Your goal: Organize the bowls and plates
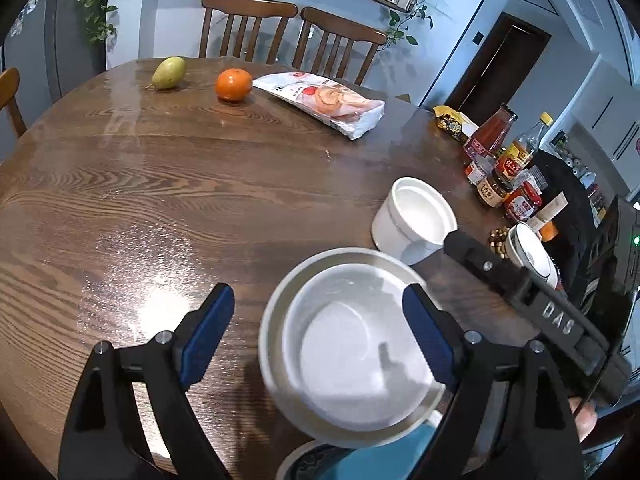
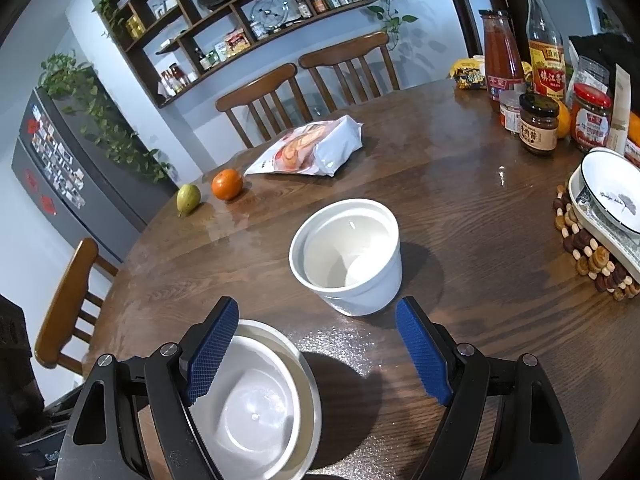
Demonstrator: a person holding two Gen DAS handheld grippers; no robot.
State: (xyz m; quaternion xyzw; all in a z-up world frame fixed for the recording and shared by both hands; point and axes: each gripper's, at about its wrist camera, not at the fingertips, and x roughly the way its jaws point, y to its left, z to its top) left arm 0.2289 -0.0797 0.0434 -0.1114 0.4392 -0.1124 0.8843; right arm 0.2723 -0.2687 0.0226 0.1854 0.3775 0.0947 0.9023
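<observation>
Round wooden counter point(image 2: 460, 216). Both grippers, left point(image 1: 318, 332) and right point(image 2: 316, 344), had fingers spread, empty. Nested white ceramic bowls point(image 2: 348, 256) at 12 o'clock; second stack point(image 1: 352, 344) nearer. Likely next: combine stacks.

Left wrist view: nested white bowls point(image 1: 352, 344) blurred, right rim hidden behind the blue fingertip pad point(image 1: 428, 340); whether pad touches rim can't tell. Teal-patterned plate point(image 1: 320, 460) under them cut off by the bottom edge, mostly covered. Right gripper point(image 1: 520, 292) crosses in, covering part of the dark-rimmed bowl point(image 1: 528, 252); jar labels point(image 1: 492, 192) too small to read. Right wrist view: nested white bowls point(image 2: 260, 400) partly hidden behind left finger point(image 2: 208, 356), bottom cut off. Plates on beaded trivet point(image 2: 588, 256) cut by right edge. Shelf items point(image 2: 236, 44) too small to identify.
</observation>
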